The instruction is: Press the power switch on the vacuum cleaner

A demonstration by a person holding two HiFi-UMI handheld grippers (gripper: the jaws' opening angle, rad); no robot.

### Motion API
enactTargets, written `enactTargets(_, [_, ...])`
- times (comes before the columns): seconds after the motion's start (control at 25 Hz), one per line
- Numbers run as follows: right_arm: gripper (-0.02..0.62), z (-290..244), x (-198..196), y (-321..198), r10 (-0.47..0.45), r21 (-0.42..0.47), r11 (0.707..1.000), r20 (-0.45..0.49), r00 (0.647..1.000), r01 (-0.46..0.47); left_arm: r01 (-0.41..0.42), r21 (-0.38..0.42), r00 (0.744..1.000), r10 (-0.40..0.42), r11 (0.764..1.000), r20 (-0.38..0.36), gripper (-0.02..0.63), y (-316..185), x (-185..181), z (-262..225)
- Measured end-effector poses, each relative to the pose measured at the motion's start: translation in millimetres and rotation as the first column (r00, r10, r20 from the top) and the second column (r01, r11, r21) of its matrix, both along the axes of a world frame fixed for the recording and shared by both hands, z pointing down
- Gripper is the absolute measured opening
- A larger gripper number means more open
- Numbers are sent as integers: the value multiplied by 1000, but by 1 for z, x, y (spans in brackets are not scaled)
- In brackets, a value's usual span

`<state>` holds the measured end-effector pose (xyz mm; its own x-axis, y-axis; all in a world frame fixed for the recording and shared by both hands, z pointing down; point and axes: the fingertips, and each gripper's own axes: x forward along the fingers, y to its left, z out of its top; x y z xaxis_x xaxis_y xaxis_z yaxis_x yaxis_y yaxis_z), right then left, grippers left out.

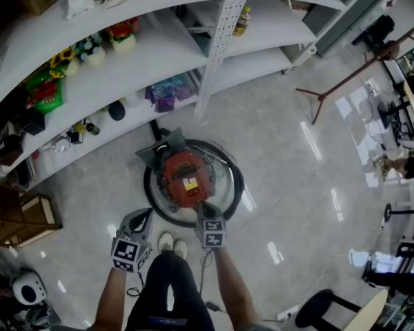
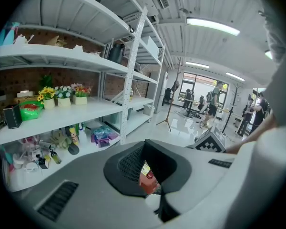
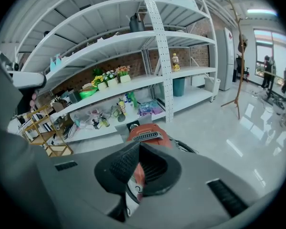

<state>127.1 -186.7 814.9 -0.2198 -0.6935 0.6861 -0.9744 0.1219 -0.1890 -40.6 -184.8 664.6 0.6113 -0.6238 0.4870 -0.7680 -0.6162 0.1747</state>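
Round red-topped vacuum cleaner (image 1: 185,178) stands upright on the floor (image 1: 290,150), black hose coiled around.

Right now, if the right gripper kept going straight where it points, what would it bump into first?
Most likely the red vacuum cleaner: the right gripper points down at its top, close in front.

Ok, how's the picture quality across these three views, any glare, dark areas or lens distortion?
Head view: dim overall, dark toward the upper left corner, with white glare streaks on the glossy floor right of the vacuum cleaner. Left gripper view: strong fisheye, shelves bowed, ceiling light blown out. Right gripper view: same fisheye with black corners, window overexposed.
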Motion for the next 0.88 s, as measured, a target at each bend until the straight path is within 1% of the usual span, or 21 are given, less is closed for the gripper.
enactTargets(0.28, [11, -37, 1, 7, 26, 27, 999, -1, 1000, -26, -5, 8, 1000, 5, 1000, -15, 8, 12, -1, -23])
enactTargets(0.44, [12, -64, -1, 13, 34, 51, 998, 3, 999, -34, -26, 43, 1000, 27, 999, -4, 8, 17, -3, -39])
enactTargets(0.68, [11, -108, 1, 16, 50, 91, 995, 4, 999, -50, -28, 69, 1000, 27, 997, 6, 8, 15, -4, -69])
enactTargets(0.88, [11, -155, 4, 23, 53, 122, 991, 7, 999, -53, -33, 99, 999, 33, 995, 4, 8, 14, 1, -102])
